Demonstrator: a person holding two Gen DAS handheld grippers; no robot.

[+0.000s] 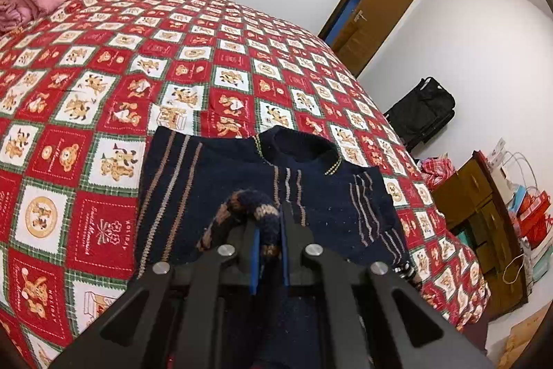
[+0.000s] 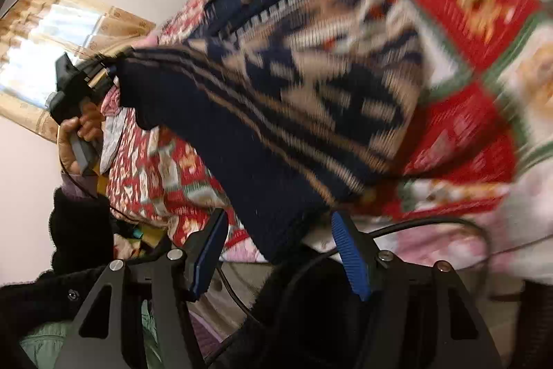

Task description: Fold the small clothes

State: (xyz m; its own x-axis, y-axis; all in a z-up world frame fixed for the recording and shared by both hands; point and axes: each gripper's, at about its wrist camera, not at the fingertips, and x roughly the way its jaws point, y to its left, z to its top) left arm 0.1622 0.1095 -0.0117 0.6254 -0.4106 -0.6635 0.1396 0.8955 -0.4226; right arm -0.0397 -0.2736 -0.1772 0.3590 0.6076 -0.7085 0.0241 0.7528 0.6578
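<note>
The navy knit sweater [image 1: 242,182] lies across the lower centre on the quilted bed [image 1: 103,64], soft, thick and floppy, likely to sag unless taken by hem or cuff. The left gripper [image 1: 269,230] pinches a bunched fold; in the right view the right gripper [image 2: 276,251] gapes, fabric draped between unheld.

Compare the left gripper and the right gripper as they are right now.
The left gripper is shut on a bunched bit of the navy sweater; the right gripper is open, its blue pads apart. The left holds knit between its pads; the right grips nothing, though the sweater hangs just in front of it. The left's view is sharp, the right's blurred. Both have black fingers with blue pads.
</note>
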